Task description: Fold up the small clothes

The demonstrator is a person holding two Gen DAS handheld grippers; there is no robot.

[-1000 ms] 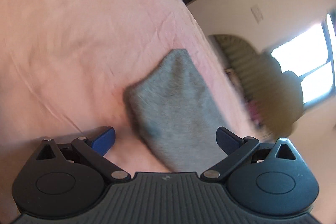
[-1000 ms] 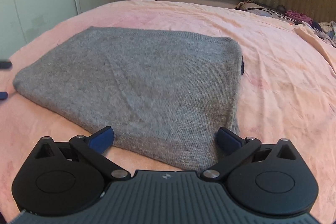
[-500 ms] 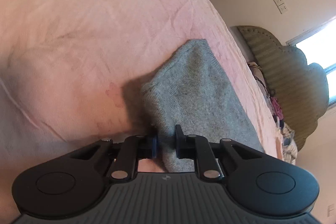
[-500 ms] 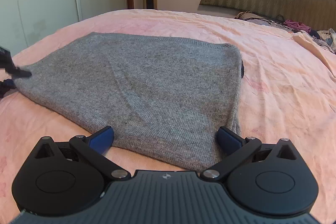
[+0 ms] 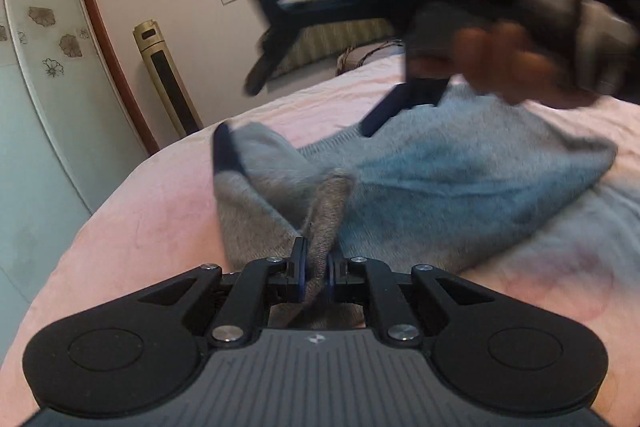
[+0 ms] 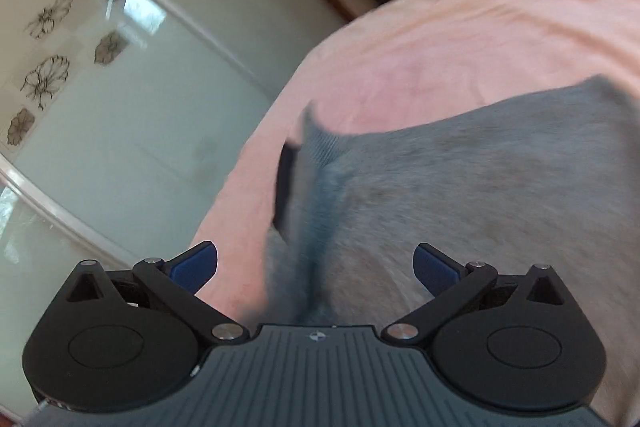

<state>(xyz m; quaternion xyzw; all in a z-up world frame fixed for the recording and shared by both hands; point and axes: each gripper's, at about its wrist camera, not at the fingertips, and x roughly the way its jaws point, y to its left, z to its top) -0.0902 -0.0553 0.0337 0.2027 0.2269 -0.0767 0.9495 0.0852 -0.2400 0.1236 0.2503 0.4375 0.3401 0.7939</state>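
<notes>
A grey knitted sweater point(image 5: 440, 187) lies on the pink bed sheet point(image 5: 140, 227). My left gripper point(image 5: 316, 259) has its jaws closing, and its pads pinch a bunched edge of the sweater, lifted a little off the bed. A dark strip point(image 5: 224, 151) shows at a raised fold. In the left wrist view a blurred hand point(image 5: 512, 67) holds the right gripper above the sweater. In the right wrist view my right gripper point(image 6: 316, 267) stands open over the sweater point(image 6: 480, 187), and a raised fold runs between its fingers without touching the pads.
A frosted glass wardrobe door point(image 6: 100, 107) with flower prints stands beside the bed. A gold tower fan point(image 5: 168, 83) stands against the wall next to a brown door frame. A padded headboard point(image 5: 340, 39) is at the far end of the pink bed sheet point(image 6: 440, 27).
The left gripper went from wide open to pinching the sweater's edge, then rolled and pulled it up. The right gripper swung left over the sweater and stayed open.
</notes>
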